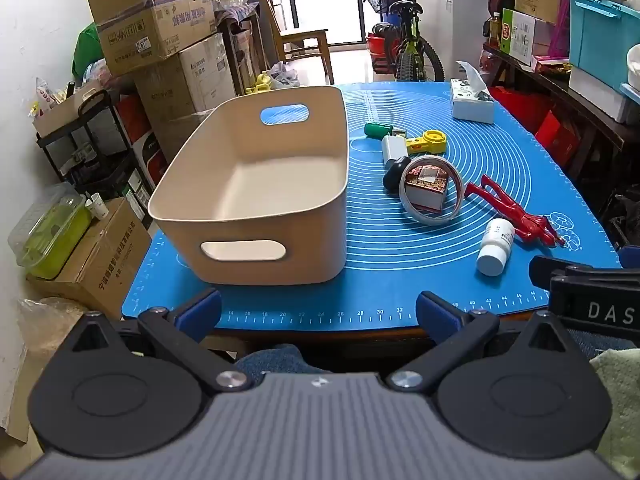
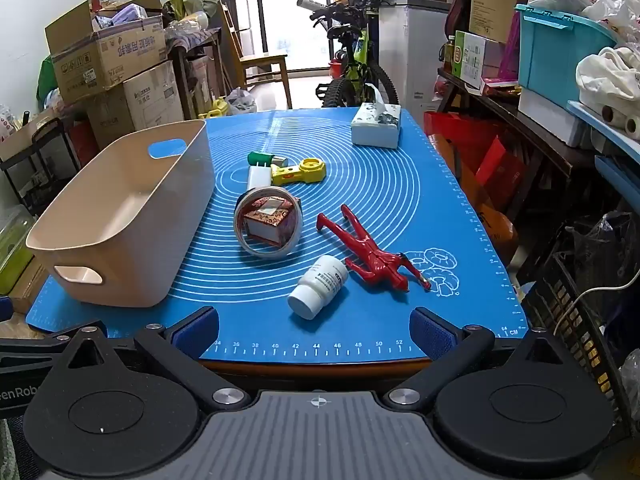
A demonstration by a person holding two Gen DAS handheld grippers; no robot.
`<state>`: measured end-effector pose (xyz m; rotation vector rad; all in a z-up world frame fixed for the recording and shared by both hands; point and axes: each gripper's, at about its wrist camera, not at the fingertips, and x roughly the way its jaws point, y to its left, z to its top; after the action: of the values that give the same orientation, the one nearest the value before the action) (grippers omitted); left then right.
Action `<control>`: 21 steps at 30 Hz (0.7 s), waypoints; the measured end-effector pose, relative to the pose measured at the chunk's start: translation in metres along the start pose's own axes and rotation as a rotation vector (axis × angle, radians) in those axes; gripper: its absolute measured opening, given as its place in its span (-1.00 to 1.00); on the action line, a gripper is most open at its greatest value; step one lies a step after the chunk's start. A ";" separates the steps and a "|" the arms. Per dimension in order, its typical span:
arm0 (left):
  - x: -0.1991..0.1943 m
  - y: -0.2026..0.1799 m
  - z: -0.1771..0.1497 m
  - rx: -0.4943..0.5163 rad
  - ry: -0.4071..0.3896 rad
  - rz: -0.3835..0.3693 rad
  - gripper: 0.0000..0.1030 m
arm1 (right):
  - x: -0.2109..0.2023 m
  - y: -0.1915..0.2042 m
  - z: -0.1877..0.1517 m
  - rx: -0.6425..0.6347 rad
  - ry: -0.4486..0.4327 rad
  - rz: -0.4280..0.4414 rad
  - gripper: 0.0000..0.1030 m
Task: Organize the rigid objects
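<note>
An empty beige bin stands on the left of the blue mat. To its right lie a tape roll around a small patterned box, a red figurine, a white pill bottle, a yellow tool, a white charger, a green cylinder and a dark oval object. My left gripper is open before the bin. My right gripper is open before the bottle.
A tissue box sits at the mat's far right. Cardboard boxes stack on the left, a bicycle stands behind the table, and shelves with a teal bin are on the right.
</note>
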<state>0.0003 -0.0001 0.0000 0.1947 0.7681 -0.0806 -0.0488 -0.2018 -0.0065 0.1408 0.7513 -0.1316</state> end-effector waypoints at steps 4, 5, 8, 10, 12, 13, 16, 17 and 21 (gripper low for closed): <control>0.000 0.000 0.000 -0.003 -0.007 0.000 0.98 | 0.000 0.000 0.000 0.004 -0.001 0.003 0.95; 0.000 0.000 0.000 -0.003 -0.008 0.000 0.98 | 0.000 -0.001 0.000 0.004 -0.001 0.003 0.96; -0.001 0.000 0.000 -0.003 -0.007 0.000 0.98 | 0.000 -0.001 0.000 0.002 -0.001 0.001 0.96; 0.000 0.000 0.000 -0.002 -0.006 -0.001 0.98 | 0.000 -0.001 0.000 0.001 -0.001 0.000 0.96; 0.000 0.000 0.000 -0.003 -0.006 0.000 0.98 | 0.000 -0.001 0.000 0.004 0.001 0.003 0.96; 0.000 0.000 0.000 -0.002 -0.006 -0.001 0.98 | 0.000 -0.001 0.000 0.004 0.001 0.003 0.96; 0.000 0.000 0.000 -0.003 -0.005 -0.001 0.98 | 0.000 -0.001 0.000 0.003 0.001 0.002 0.96; 0.000 0.000 0.000 -0.003 -0.005 -0.001 0.98 | 0.000 -0.001 0.000 0.004 0.001 0.003 0.96; 0.000 0.000 0.000 -0.002 -0.005 -0.001 0.98 | 0.000 0.000 0.000 0.003 0.001 0.002 0.96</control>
<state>-0.0002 0.0001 0.0001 0.1919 0.7634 -0.0807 -0.0486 -0.2023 -0.0066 0.1448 0.7523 -0.1304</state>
